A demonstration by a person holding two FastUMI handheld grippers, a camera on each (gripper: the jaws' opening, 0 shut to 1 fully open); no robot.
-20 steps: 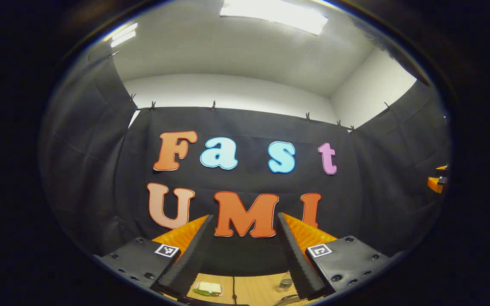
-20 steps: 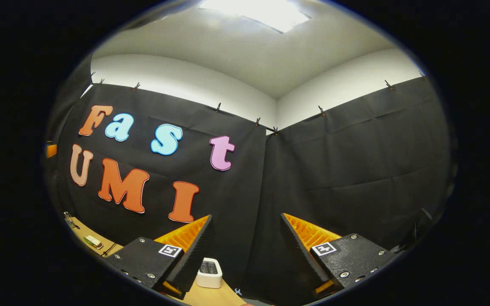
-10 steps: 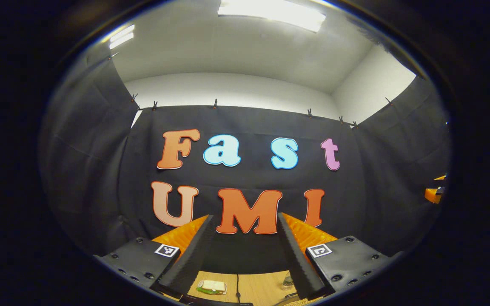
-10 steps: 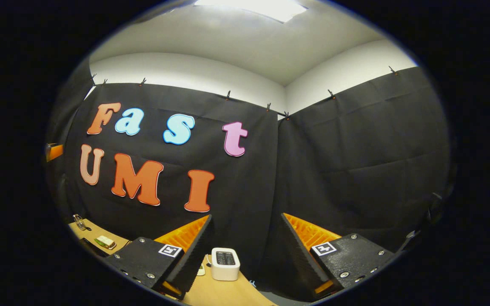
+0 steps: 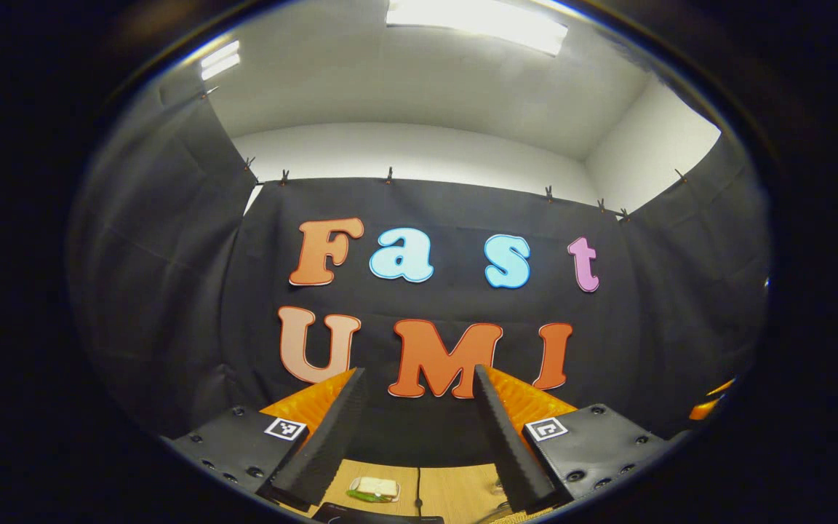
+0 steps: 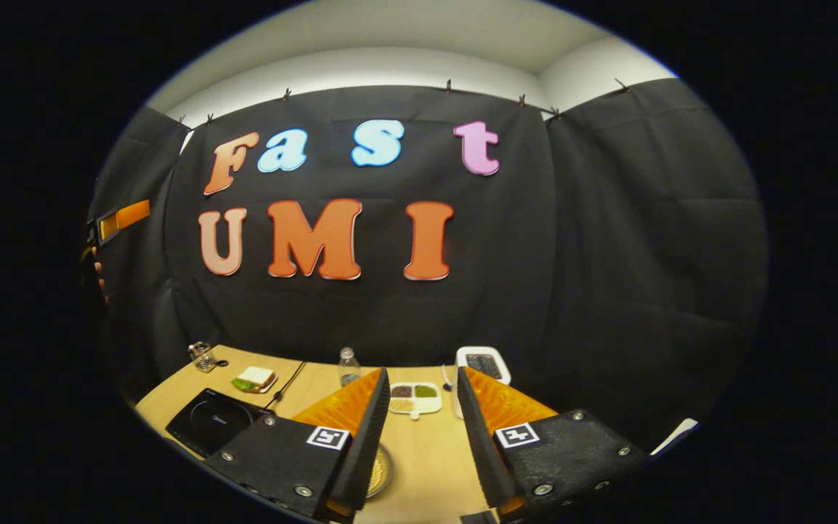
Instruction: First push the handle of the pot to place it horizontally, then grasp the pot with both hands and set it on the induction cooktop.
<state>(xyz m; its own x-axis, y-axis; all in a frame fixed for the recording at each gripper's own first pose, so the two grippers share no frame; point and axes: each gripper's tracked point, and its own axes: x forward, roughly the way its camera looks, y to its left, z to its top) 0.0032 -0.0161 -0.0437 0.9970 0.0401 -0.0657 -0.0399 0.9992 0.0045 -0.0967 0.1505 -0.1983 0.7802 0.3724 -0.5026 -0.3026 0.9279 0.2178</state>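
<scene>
Left gripper view: left gripper (image 5: 419,429) raised, fingers spread, holding nothing; below, a strip of wooden table (image 5: 455,491) with a sandwich (image 5: 374,488).

Right gripper view: right gripper (image 6: 423,429) with fingers apart, empty, over the table. Induction cooktop (image 6: 212,422) at left. Divided tray (image 6: 413,397) with dark, green and pale fillings; clear bottle (image 6: 348,366); glass jar (image 6: 203,356); white toaster (image 6: 483,364). Round rim, possibly the pot (image 6: 379,471), mostly hidden behind the left finger.

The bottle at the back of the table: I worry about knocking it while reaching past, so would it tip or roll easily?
The bottle stands upright, tall and narrow, so a sideways nudge would probably topple it. It looks clear and possibly plastic, so likely light, though its fill can't be judged. Once down, its round body would probably roll across the bare table.
</scene>
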